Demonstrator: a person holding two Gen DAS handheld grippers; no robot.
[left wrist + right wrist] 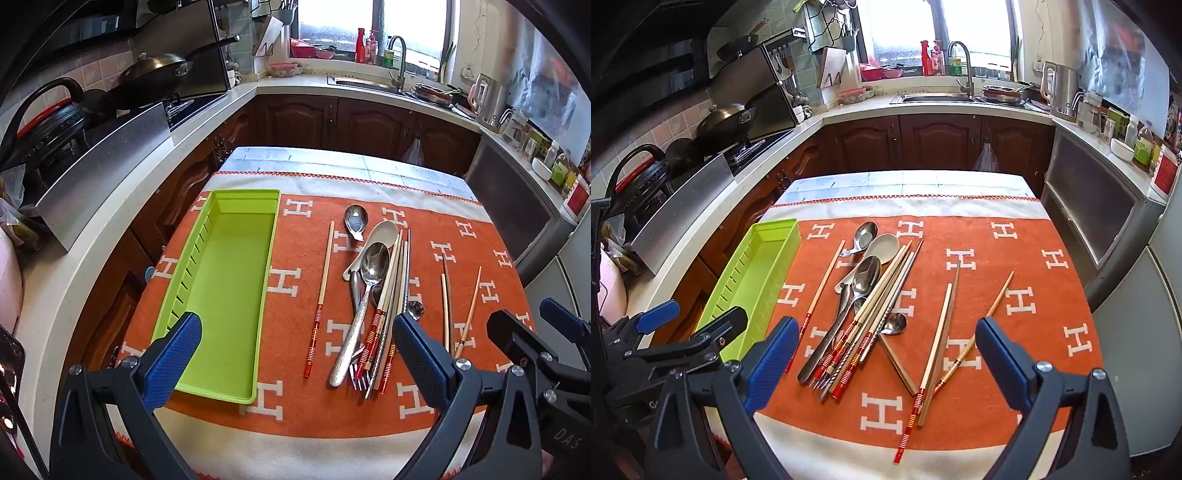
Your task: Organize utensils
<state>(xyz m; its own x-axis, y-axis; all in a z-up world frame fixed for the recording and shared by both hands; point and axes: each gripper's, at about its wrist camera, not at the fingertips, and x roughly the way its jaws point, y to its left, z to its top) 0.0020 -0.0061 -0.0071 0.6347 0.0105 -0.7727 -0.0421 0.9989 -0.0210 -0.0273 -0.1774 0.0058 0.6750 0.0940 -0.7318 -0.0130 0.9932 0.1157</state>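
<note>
Mid-table on the orange cloth (pixel 1015 229) we see the utensil pile (pixel 866 306): slick, stiff, light; pinch shafts mid-length. Green tray (pixel 221 280) sits empty at the left edge. Left gripper (pixel 295 354) and right gripper (pixel 886 354) both spread, holding nothing.

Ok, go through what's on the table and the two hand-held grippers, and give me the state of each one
Green tray: empty, upright.
Utensil pile: loose, overlapping on the cloth.
Single chopstick: lying alone beside the pile.
Left hand-held gripper: open, holding nothing.
Right hand-held gripper: open, holding nothing.
</note>
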